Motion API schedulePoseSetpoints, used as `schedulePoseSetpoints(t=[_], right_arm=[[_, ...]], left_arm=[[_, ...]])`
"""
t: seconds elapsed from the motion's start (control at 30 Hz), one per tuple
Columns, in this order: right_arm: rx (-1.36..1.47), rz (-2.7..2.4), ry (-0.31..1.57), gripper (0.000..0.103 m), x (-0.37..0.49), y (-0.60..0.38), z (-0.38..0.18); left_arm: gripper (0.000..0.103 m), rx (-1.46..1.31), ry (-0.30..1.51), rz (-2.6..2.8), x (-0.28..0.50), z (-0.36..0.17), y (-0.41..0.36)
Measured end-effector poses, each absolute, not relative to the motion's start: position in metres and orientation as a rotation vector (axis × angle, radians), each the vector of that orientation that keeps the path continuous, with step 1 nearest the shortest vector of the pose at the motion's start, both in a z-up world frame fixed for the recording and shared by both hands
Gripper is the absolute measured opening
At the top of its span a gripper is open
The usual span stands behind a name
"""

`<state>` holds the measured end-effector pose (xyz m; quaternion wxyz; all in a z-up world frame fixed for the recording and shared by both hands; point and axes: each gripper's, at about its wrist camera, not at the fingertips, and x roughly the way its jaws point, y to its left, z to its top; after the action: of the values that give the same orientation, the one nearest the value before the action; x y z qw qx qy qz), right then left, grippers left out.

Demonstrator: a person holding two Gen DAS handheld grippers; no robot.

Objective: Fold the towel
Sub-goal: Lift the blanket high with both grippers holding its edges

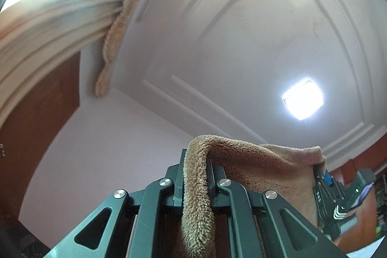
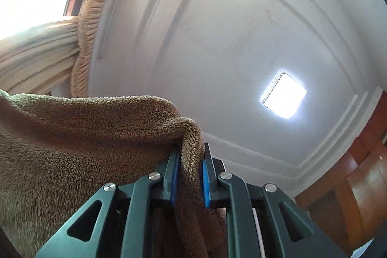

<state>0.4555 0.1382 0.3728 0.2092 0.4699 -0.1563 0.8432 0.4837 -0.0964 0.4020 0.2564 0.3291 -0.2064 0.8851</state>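
Both grippers point steeply up toward the ceiling with a fluffy tan towel stretched between them. My left gripper is shut on one towel edge, which spills back over its fingers. In the same view the right gripper shows at the lower right at the towel's other end. In the right wrist view, my right gripper is shut on a bunched towel corner between its blue pads. The rest of the towel spreads to the left and hangs down.
Overhead is a white panelled ceiling with a bright square lamp. A cream curtain with a tan frilled valance hangs by a bright window at the upper left. Brown wooden cabinets stand at the lower right.
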Motion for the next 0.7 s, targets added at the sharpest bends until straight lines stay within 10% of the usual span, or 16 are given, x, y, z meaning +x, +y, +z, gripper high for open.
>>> schedulePoseSetpoints(t=[0.7], right_arm=[[1.301,2.054,-0.471,0.018,0.505,0.155,0.381]], left_arm=[[0.009,1.013,-0.247,2.42,0.526,0.472,-0.058]])
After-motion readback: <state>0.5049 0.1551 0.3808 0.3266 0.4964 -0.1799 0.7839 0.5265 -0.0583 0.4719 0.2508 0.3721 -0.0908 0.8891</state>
